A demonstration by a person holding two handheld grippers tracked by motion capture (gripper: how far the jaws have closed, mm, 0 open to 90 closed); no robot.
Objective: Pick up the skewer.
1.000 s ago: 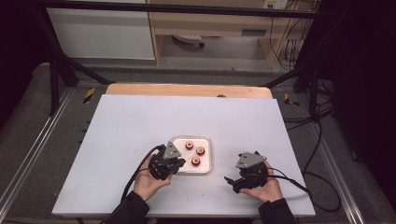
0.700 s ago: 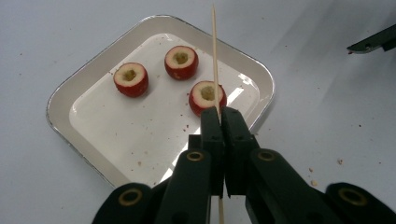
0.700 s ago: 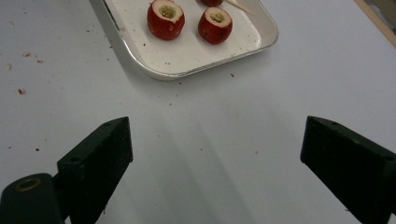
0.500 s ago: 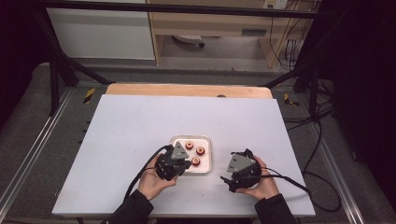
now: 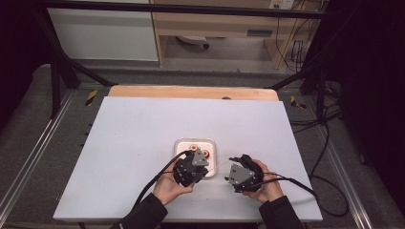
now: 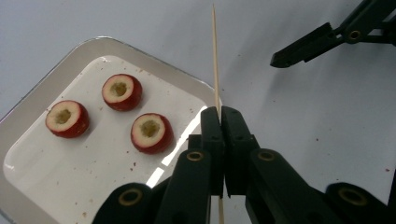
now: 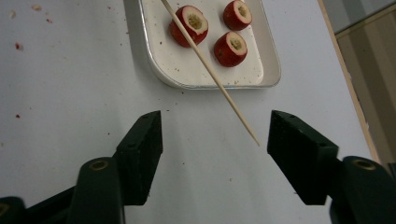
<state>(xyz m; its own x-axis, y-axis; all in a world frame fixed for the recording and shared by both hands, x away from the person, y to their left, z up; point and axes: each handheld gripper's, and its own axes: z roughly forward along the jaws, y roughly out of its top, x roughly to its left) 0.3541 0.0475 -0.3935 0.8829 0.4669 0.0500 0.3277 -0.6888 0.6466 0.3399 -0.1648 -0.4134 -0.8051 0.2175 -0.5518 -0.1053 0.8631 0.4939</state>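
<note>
My left gripper (image 6: 222,112) is shut on a thin wooden skewer (image 6: 215,56) that points away past the tray's corner. Three red hollowed fruit pieces (image 6: 122,91) lie in a shallow white tray (image 6: 42,70). In the right gripper view the skewer (image 7: 210,70) slants down from over the tray (image 7: 159,70), and its tip hangs between the jaws of my right gripper (image 7: 215,135), close to the right one and touching neither. Those jaws have just been closing and stand open. From above, my left gripper (image 5: 193,167) is at the tray's near edge and my right gripper (image 5: 239,174) is beside it.
The tray (image 5: 184,143) sits near the middle front of a white table top (image 5: 143,124). Small red crumbs dot the surface near the tray. A wooden strip (image 5: 191,91) runs along the far edge. Cables trail from both grippers toward the front edge.
My left gripper has moved right along the tray's near edge with the skewer in it. The right gripper's jaws have narrowed, and it has shifted slightly toward the left one.
</note>
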